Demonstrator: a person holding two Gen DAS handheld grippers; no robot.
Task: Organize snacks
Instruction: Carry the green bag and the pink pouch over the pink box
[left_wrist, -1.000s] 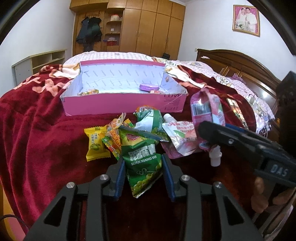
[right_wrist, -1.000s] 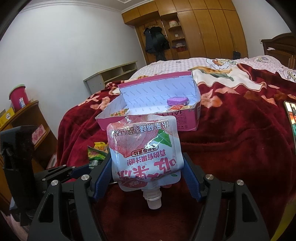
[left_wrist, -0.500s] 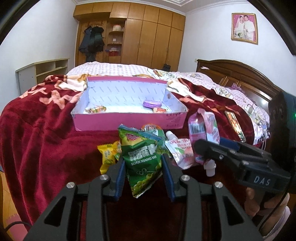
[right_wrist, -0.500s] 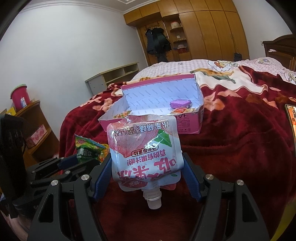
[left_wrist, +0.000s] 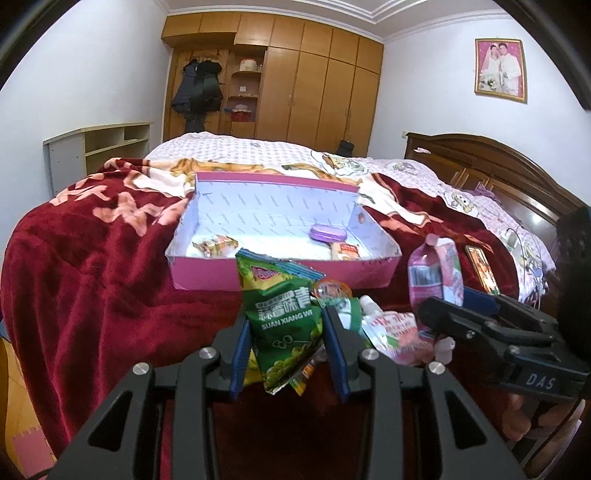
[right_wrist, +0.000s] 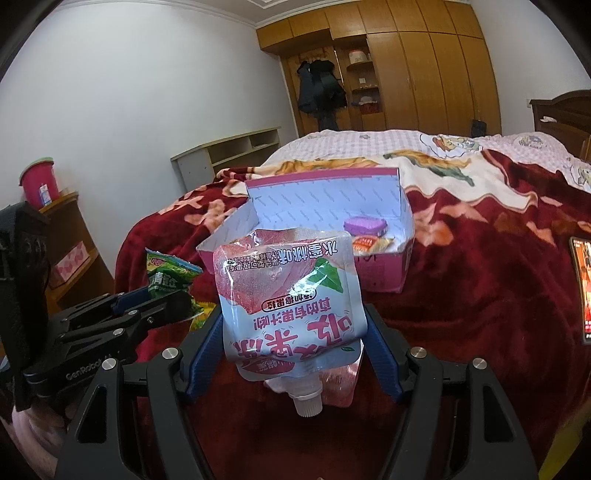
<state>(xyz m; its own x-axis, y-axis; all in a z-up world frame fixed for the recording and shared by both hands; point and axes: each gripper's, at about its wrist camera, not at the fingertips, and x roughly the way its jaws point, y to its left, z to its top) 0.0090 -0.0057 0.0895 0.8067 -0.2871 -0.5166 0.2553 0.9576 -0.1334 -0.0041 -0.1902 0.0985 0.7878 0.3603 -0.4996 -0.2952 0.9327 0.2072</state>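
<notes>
Snacks are gathered on a bed under a dark red blanket (left_wrist: 92, 280), in front of an open pink box (left_wrist: 284, 275).

Left wrist view: the left gripper (left_wrist: 288, 347) has its blue-padded fingers (left_wrist: 239, 360) clamped on a green snack bag (left_wrist: 286, 321), held upright above the blanket. White Chinese characters and the Latin words "SUAN XIANG WEI" are printed on it, with a red brand oval near the top, too small to read. Behind and below it lie a spouted pouch (left_wrist: 391, 328) and other wrappers. To the right, the right gripper (left_wrist: 439, 314) shows side-on, marked "DAS", gripping a pink pouch edge-on. Inside the box sit a purple case (left_wrist: 328, 233) and two small wrapped snacks. A wooden wardrobe (left_wrist: 295, 81) and a framed wedding portrait (left_wrist: 500, 69) fill the background.

Right wrist view: the right gripper (right_wrist: 293, 350) has its fingers (right_wrist: 382, 356) clamped on a pink-and-white drink pouch (right_wrist: 288, 295), held upside down with its white cap lowest; its large Chinese lettering is inverted. It blocks the near wall of the pink box (right_wrist: 384, 273) behind it. At left, the left gripper (right_wrist: 173, 302), marked "GenRobot", holds the green snack bag (right_wrist: 168, 278). A phone (right_wrist: 583, 288) lies on the blanket at the right edge.
</notes>
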